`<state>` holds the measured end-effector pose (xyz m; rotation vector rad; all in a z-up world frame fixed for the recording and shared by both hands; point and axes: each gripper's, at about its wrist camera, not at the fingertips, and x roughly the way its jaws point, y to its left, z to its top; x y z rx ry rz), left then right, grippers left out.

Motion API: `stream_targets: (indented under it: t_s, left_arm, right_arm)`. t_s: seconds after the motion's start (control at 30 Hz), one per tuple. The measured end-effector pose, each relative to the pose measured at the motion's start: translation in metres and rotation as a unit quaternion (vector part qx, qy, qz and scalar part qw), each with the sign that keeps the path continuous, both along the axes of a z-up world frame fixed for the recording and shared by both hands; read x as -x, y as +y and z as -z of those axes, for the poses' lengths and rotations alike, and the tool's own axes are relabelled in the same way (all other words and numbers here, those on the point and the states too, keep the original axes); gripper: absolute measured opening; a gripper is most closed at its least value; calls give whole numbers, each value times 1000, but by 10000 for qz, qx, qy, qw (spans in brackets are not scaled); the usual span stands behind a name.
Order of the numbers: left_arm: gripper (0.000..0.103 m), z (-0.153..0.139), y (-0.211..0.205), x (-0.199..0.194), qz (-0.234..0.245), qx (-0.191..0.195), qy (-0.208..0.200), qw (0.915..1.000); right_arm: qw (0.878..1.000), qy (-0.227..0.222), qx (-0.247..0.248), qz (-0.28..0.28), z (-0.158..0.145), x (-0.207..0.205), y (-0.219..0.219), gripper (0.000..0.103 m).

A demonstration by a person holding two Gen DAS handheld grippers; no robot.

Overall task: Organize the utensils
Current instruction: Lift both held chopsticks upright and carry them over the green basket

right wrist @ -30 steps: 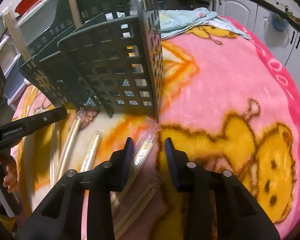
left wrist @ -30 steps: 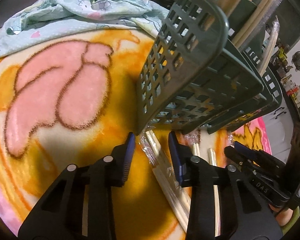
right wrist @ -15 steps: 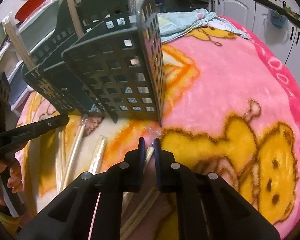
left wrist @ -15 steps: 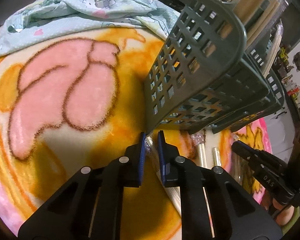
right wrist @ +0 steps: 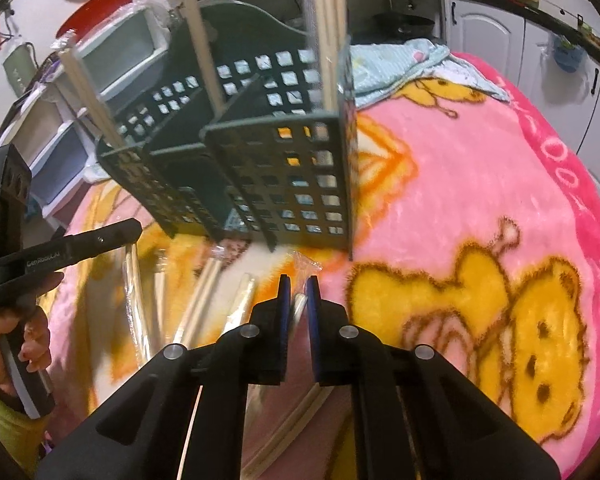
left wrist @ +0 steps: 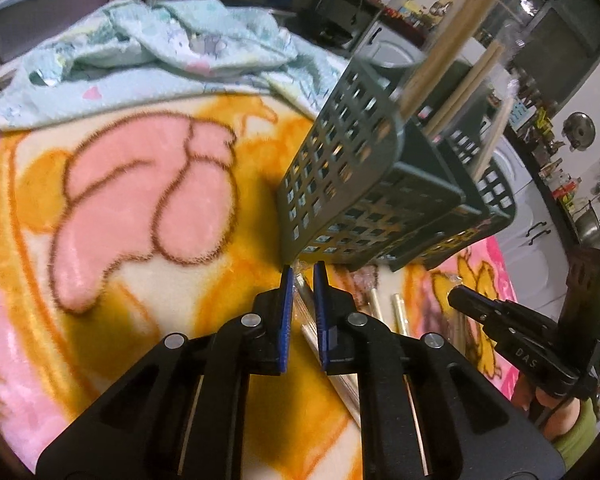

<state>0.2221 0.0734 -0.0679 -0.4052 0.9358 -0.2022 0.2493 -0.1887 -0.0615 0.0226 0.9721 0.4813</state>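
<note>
Already the left gripper (left wrist: 301,274) and right gripper (right wrist: 296,285) are each pinched nearly shut on a wrapped chopstick pair just before the green caddy (right wrist: 284,176), where slick wrappers could slip or long ends catch its wall.

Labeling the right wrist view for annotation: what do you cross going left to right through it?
Left tool held in a hand → loose wrapped chopsticks on the blanket → right tool shut on a wrapped chopstick pair → yellow bear print on the pink blanket.
</note>
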Motion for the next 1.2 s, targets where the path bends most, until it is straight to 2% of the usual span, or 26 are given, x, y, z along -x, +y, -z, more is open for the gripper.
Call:
stream_targets:
  t_s: [0.23, 0.47, 1.2]
  left_arm:
    - [6, -25, -2, 18, -91, -175, -420, 9989]
    - [5, -46, -6, 31, -101, -142, -741, 9971]
    - [3, -111, -52, 61, 491, 43, -1543, 9868]
  right_arm:
    - [9996, -168, -109, -177, -19, 14, 6, 8]
    - [9985, -387, -194, -349, -38, 29, 13, 6]
    - [9914, -1075, -529, -535, -94, 65, 1, 6]
